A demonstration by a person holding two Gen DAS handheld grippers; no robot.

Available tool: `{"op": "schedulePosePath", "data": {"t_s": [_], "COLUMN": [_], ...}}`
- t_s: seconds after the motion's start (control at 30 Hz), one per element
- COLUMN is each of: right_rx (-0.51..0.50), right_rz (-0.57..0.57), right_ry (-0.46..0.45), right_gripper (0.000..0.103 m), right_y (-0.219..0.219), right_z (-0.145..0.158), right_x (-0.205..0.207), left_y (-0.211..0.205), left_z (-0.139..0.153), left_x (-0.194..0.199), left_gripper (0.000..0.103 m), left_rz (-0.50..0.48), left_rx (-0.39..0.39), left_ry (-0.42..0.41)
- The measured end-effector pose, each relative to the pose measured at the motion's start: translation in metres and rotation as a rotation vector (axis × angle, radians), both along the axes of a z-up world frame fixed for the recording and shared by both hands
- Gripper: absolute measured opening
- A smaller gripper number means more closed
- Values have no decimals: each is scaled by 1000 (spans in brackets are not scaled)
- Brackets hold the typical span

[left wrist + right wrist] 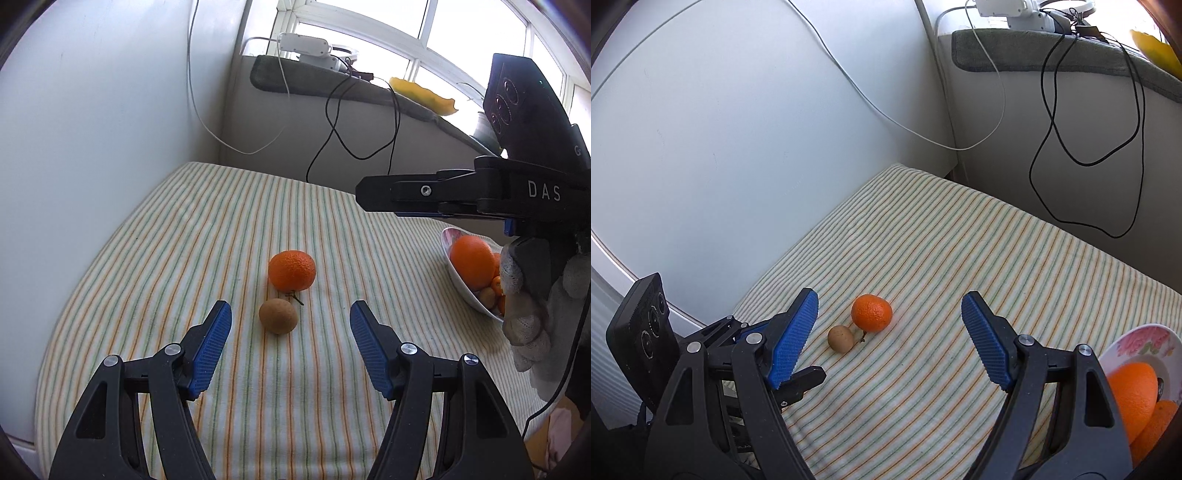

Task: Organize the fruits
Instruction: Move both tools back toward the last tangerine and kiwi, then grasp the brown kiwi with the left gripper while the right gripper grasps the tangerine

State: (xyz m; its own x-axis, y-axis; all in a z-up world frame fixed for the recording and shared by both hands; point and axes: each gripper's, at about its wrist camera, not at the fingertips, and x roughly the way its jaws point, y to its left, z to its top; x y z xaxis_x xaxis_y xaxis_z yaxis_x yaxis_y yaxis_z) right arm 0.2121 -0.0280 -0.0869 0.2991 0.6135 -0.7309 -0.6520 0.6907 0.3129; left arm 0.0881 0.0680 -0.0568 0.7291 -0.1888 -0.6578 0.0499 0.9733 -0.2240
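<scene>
We hold both tongs spread and empty: the left tongs [290,321] face a mandarin [291,270] and a brown fruit [277,316] lying just beside each other on the striped bench [221,229]. The bowl [1137,341] already holds oranges. Next, we judge, the left should drop over the brown fruit, pinch gently, and carry it right to the bowl; the right tongs [890,339] wait.

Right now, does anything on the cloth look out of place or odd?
Two fruits lie loose on the striped cloth: a mandarin and a small brown fruit just in front of it, while the other fruit sits in the bowl at the right. Nothing looks spilled or damaged. Both grippers are open and empty.
</scene>
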Motion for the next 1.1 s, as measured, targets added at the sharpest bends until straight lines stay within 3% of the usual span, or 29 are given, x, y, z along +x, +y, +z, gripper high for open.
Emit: {"op": "schedulePosePath", "data": {"t_s": [0.33,0.63,0.87,0.97,1.1], "right_rx": [0,21,14,12,7], "right_rz": [34,42,35,42,48], "right_ry": [82,213,242,258,263], "right_gripper": [76,61,59,51,50], "right_y": [22,39,45,48,51], "right_z": [-25,-55,-68,-72,-76], "right_x": [12,25,29,31,30], "left_y": [1,7,5,5,5], "left_z": [-7,-16,-22,-23,-25], "left_x": [9,17,23,26,30], "left_gripper": [54,51,46,43,41], "left_rz": [-23,-21,-34,-38,-39], "left_rx": [-17,-45,-45,-41,-39], "left_ry": [25,50,69,77,87]}}
